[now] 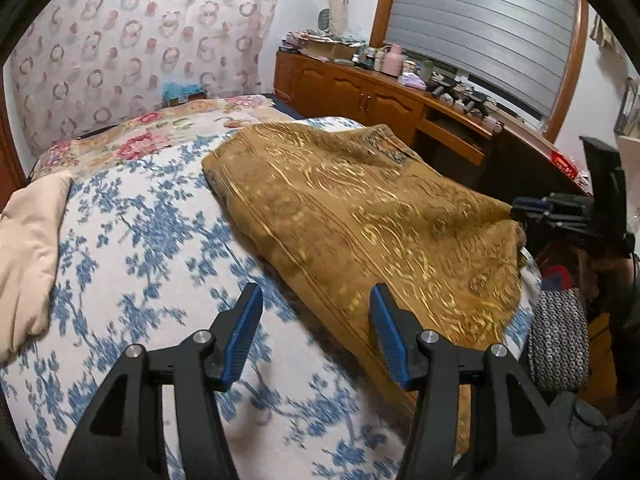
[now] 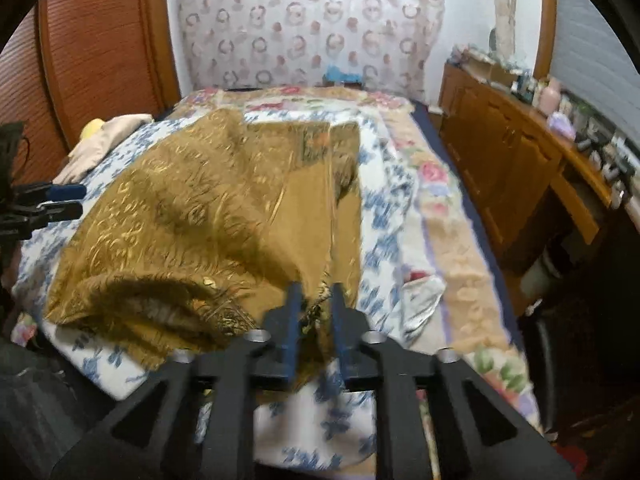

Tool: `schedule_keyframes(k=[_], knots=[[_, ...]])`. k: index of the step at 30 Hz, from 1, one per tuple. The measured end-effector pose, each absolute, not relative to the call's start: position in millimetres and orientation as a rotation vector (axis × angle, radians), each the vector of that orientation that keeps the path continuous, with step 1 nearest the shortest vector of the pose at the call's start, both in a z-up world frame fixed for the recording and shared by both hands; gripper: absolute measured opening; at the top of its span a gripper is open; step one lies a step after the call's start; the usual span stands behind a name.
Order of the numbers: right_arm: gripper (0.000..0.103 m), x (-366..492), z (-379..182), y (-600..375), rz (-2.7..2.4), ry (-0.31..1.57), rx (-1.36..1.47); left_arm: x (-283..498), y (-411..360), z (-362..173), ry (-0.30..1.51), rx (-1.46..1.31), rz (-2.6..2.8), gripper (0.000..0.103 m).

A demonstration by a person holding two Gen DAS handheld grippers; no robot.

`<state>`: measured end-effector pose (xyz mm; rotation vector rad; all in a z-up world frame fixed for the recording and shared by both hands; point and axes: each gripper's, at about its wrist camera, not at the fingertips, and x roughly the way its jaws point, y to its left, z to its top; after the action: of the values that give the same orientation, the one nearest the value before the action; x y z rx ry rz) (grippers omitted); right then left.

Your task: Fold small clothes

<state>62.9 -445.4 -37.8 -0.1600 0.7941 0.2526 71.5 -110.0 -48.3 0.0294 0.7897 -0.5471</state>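
A gold-brown patterned cloth (image 1: 360,216) lies spread on the blue-and-white floral bedspread (image 1: 152,240). My left gripper (image 1: 316,304) hangs open just above the bedspread at the cloth's near edge, nothing between its blue pads. In the right wrist view the same cloth (image 2: 192,216) is bunched and partly lifted. My right gripper (image 2: 316,292) is shut on the cloth's near corner, the fabric pinched between its blue fingers. The right gripper (image 1: 536,206) also shows at the cloth's far right edge in the left wrist view. The left gripper (image 2: 66,200) appears at the left of the right wrist view.
A beige garment (image 1: 28,248) lies at the bed's left side. A wooden cabinet (image 1: 360,92) with cluttered top runs along the right wall under a shuttered window. A floral quilt (image 2: 452,216) covers the bed's right side. A patterned curtain (image 2: 304,28) hangs behind the bed.
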Motion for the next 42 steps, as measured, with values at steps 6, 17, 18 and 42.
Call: schedule_keyframes(k=[6, 17, 18, 42], knots=[[0.050, 112, -7, -435, 0.290, 0.692, -0.178, 100, -109, -47, 0.777, 0.031, -0.504, 0.055], [0.050, 242, -29, -402, 0.346, 0.776, -0.233, 118, -116, -57, 0.791, 0.031, -0.489, 0.055], [0.050, 253, -36, -401, 0.344, 0.797, -0.226, 118, -116, -58, 0.794, 0.031, -0.489, 0.055], [0.051, 241, -22, -421, 0.136, 0.757, -0.306, 67, -122, -74, 0.876, 0.013, -0.612, 0.055]])
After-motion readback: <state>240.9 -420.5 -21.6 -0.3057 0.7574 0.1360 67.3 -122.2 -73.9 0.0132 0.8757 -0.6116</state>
